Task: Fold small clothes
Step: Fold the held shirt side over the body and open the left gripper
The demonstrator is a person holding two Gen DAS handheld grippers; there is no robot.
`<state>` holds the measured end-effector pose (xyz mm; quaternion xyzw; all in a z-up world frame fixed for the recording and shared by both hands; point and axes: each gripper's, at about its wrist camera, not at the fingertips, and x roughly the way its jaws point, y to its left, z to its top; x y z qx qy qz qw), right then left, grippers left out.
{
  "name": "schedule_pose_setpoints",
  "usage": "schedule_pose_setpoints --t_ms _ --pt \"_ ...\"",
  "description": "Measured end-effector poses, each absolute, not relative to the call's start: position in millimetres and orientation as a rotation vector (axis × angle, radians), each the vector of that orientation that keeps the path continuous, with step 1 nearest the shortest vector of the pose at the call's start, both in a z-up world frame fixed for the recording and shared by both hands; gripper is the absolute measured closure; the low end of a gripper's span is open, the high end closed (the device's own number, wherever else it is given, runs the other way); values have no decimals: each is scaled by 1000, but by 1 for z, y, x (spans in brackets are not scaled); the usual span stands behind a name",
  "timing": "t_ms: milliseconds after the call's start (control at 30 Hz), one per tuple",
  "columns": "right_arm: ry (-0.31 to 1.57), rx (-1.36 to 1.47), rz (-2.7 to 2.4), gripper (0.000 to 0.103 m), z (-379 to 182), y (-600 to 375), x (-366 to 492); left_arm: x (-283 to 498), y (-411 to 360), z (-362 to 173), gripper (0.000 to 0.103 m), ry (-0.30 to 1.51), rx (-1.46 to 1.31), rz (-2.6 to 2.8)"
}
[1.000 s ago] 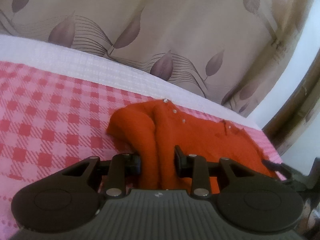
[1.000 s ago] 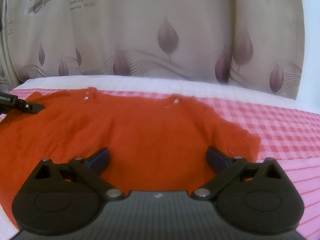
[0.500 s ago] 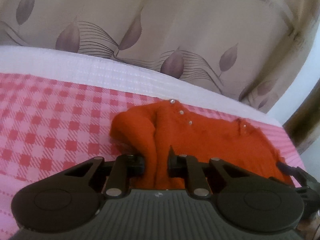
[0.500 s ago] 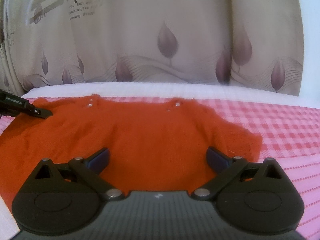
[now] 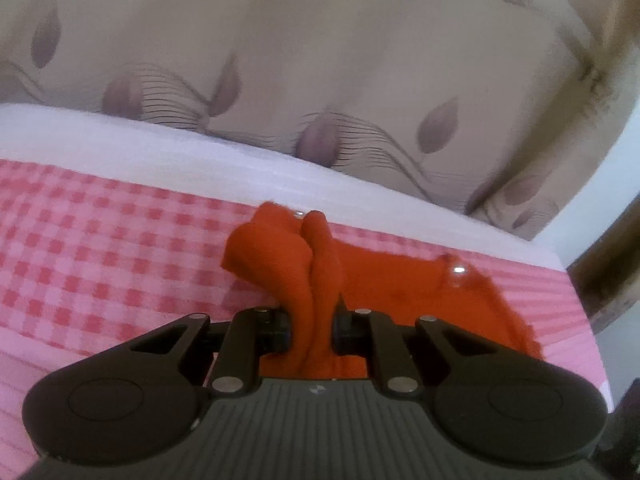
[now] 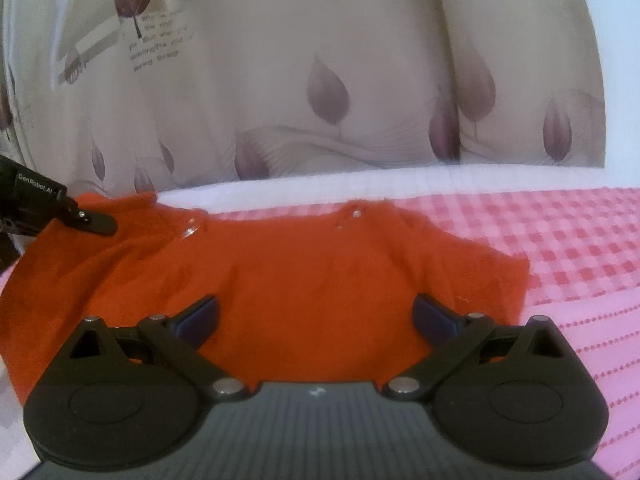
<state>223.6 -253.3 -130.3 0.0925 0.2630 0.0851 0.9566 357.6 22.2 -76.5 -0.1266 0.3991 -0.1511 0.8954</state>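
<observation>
A small orange knitted top (image 6: 304, 272) with silver snap buttons lies on the pink checked cloth (image 6: 560, 240). In the left wrist view my left gripper (image 5: 312, 332) is shut on a bunched fold of the orange top (image 5: 316, 280) at its left side, lifting it. In the right wrist view my right gripper (image 6: 316, 320) is open wide, low over the top's lower middle, holding nothing. The left gripper's finger (image 6: 80, 216) shows at the top's far left corner.
A white strip of bedding (image 5: 160, 152) runs along the far edge of the checked cloth (image 5: 100, 248). A beige curtain with purple leaf prints (image 6: 328, 92) hangs close behind. A dark wooden frame (image 5: 608, 280) stands at the right.
My left gripper closed on the fold of the orange top and raised it, bunching the fabric. The right gripper stayed open and hardly moved.
</observation>
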Motion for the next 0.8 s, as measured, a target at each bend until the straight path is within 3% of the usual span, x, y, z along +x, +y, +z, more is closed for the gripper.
schedule_pose_setpoints --t_ms 633,700,800 --pt "516 241 194 0 -129 -261 221 349 -80 -94 93 970 -395 -407" --pt "516 244 194 0 -129 -261 221 350 -78 -97 90 985 -466 -441" --pt "515 249 196 0 -129 -262 221 345 -66 -93 77 982 -609 -499"
